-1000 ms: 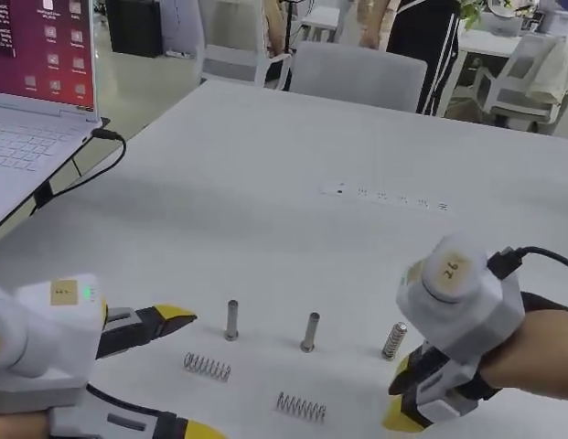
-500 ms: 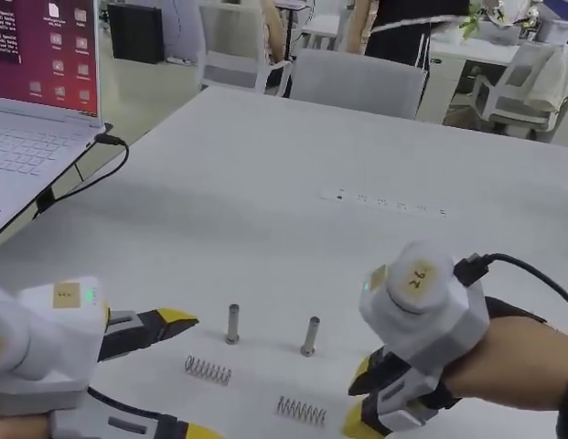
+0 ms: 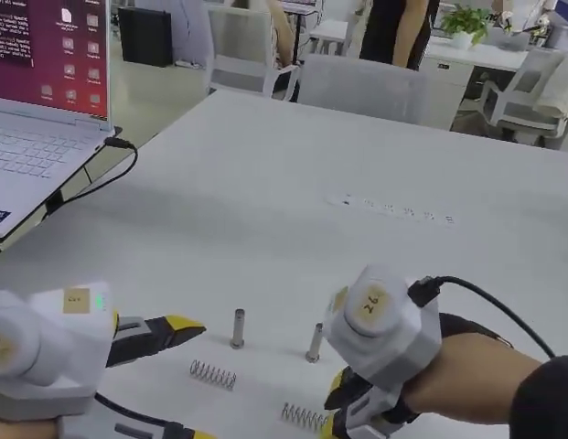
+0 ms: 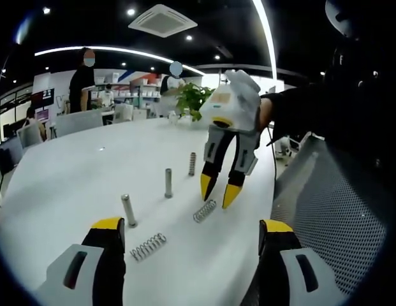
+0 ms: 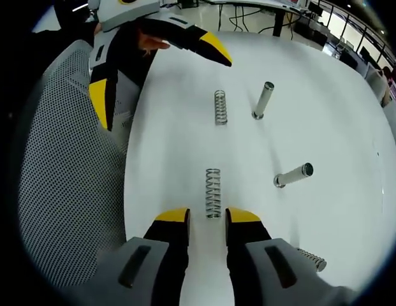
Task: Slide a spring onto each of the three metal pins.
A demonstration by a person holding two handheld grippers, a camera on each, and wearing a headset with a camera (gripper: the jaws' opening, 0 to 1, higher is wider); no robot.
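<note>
**A:** Looking at the right gripper [image 5: 208, 217]: spread open, holding nothing, straddling the near end of the closest spring [image 5: 212, 191]. Lying flat on the table [image 3: 293, 174], just in front of the middle pin [image 5: 292, 174].

**B:** And the left gripper [image 4: 191, 224]?

**A:** Likewise released and empty, hovering over the other loose spring [image 4: 147, 246], beside the left pin [image 4: 128, 210]. Already done with the third pin [image 4: 192, 164], judging by the coils around it.

**B:** So two bare pins and two loose springs. Likeliest slip from here?

**A:** Closing on only the very end of the coil. Risks squirting it out sideways or rolling it off across the smooth top, with so little of a round, springy thing between the jaws.

**B:** Better to reach further along before clamping, then.

**A:** Yes, and to clamp gently. Easy to crush and bend the coils, spoiling the fit over a pin.

**B:** Anything else?

**A:** Crowding. Easy to knock the middle pin with the gripper body when working this close, and perhaps the finished one too, hidden behind that gripper in the head view. Cannot tell whether fixed to the table or merely standing.

**B:** And after the pickup?

**A:** Needs tilting upright to thread after a flat grip. Easy to misalign the bore, snag on the pin tip and drop the spring.
</note>
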